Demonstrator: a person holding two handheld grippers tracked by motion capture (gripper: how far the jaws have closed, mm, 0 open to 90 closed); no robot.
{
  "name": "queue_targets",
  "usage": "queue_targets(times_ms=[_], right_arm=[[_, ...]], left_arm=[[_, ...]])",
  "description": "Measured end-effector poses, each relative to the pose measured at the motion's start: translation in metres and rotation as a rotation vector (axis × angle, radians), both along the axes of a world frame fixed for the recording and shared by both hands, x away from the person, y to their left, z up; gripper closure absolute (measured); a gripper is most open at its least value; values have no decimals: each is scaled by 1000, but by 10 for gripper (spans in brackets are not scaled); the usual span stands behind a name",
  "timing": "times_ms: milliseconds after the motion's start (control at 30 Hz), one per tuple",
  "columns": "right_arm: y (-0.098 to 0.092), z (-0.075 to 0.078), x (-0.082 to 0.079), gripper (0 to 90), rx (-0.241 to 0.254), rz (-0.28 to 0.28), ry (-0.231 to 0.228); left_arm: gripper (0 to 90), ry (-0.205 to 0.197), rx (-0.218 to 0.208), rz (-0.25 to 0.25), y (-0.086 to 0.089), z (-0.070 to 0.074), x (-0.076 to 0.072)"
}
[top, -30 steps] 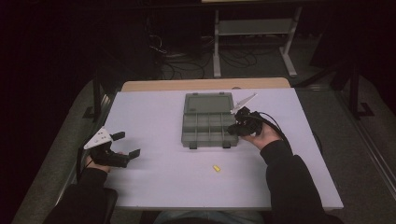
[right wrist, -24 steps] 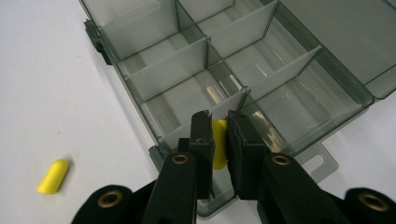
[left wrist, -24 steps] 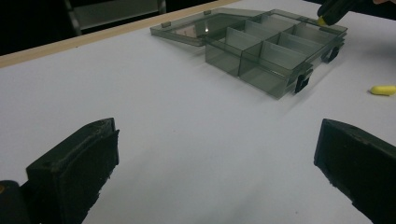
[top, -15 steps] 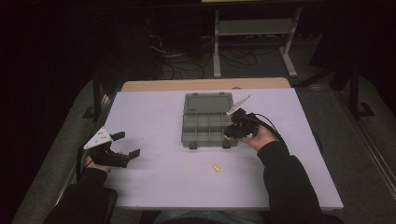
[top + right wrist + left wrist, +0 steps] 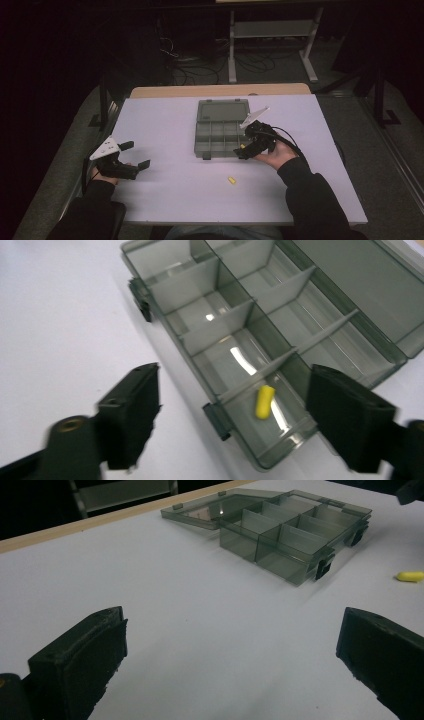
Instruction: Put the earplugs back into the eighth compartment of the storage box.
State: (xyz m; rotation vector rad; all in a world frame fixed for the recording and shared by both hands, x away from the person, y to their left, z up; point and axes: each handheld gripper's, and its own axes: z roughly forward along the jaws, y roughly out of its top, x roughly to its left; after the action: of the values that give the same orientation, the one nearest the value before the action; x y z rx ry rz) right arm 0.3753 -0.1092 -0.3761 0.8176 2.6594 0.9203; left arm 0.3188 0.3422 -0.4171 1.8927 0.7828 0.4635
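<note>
Jaws of the right tool (image 5: pixel 232 425) have just been opening and now stand well apart with nothing between them. One yellow piece (image 5: pixel 264 401) lies beyond them in the box (image 5: pixel 220 131), in the corner compartment nearest that tool, loose on the floor of the tray and touching neither pad. A second ago the same tool was clamped together over that end of the box; now it has drawn back a little from the rim. I read that as a drop just made: one piece is sorted.

Nearer the person, a second yellow piece (image 5: pixel 231 180) lies on the bare surface (image 5: pixel 165 200), in front of the box and well apart from both hands. That one looks like the next pick.

Off to the side, the left tool (image 5: pixel 135 155) rests on the surface with its jaws wide and empty, where it was before. The lid (image 5: pixel 210 510) lies flat open behind the tray.
</note>
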Motion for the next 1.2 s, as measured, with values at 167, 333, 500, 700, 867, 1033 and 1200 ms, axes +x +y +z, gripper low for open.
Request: queue_targets(times_ms=[167, 333, 500, 700, 867, 1033, 1200], right_arm=[[0, 4, -9, 63, 64, 38, 36], [4, 6, -20, 0, 66, 56, 41], [10, 4, -30, 0, 53, 88, 41], [17, -5, -41, 0, 44, 104, 52], [23, -16, -47, 0, 34, 112, 65], [27, -25, -52, 0, 11, 126, 74], [28, -32, -55, 28, 5, 135, 93]], left_arm=[[0, 0, 0, 0, 0, 0, 0], [0, 0, 0, 1, 0, 0, 0], [0, -1, 1, 2, 0, 0, 0], [0, -1, 1, 2, 0, 0, 0], [0, -2, 1, 2, 0, 0, 0], [0, -2, 0, 2, 0, 0, 0], [0, -3, 0, 1, 0, 0, 0]])
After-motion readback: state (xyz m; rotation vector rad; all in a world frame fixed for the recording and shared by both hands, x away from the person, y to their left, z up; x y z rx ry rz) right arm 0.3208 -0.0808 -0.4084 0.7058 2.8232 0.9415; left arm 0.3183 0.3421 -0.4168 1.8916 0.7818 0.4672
